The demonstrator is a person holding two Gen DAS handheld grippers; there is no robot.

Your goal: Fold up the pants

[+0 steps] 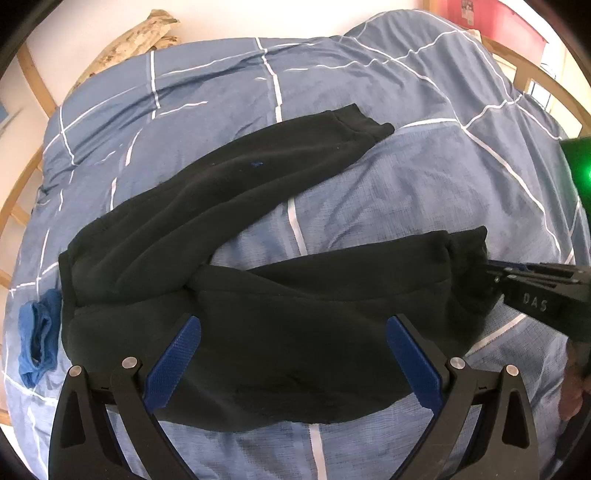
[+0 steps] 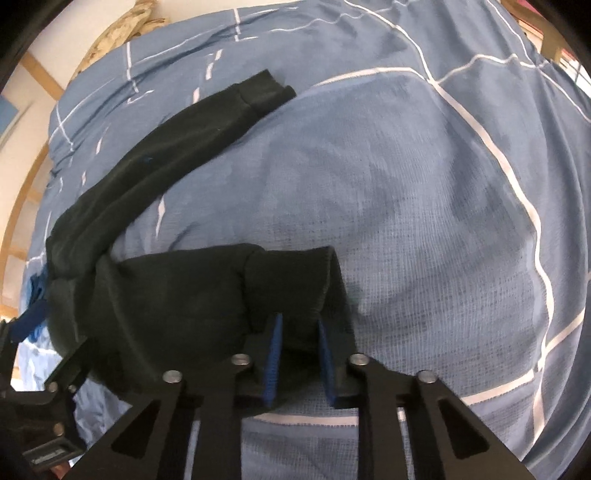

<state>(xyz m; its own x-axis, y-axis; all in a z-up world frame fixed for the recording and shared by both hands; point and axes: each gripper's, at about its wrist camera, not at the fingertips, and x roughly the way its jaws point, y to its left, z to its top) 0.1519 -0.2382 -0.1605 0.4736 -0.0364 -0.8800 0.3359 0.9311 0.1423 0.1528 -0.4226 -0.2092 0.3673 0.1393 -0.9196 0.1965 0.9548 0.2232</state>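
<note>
Black sweatpants point(image 1: 258, 280) lie on a blue checked duvet point(image 1: 424, 177), legs spread in a V: one leg runs up to a far cuff point(image 1: 364, 122), the other runs right to a near cuff point(image 1: 467, 254). My left gripper point(image 1: 293, 332) is wide open just above the waist and seat area. My right gripper point(image 2: 298, 325) has its blue pads closed on the near cuff point(image 2: 295, 280); it also shows in the left wrist view point(image 1: 491, 271) at the cuff's end. The far leg point(image 2: 166, 147) lies flat.
A small blue garment point(image 1: 38, 336) lies by the waistband at the left. A wooden bed frame point(image 1: 31, 77) curves around the duvet. A brownish bundle point(image 1: 136, 40) sits at the far edge. Red boxes point(image 1: 491, 18) stand at the far right.
</note>
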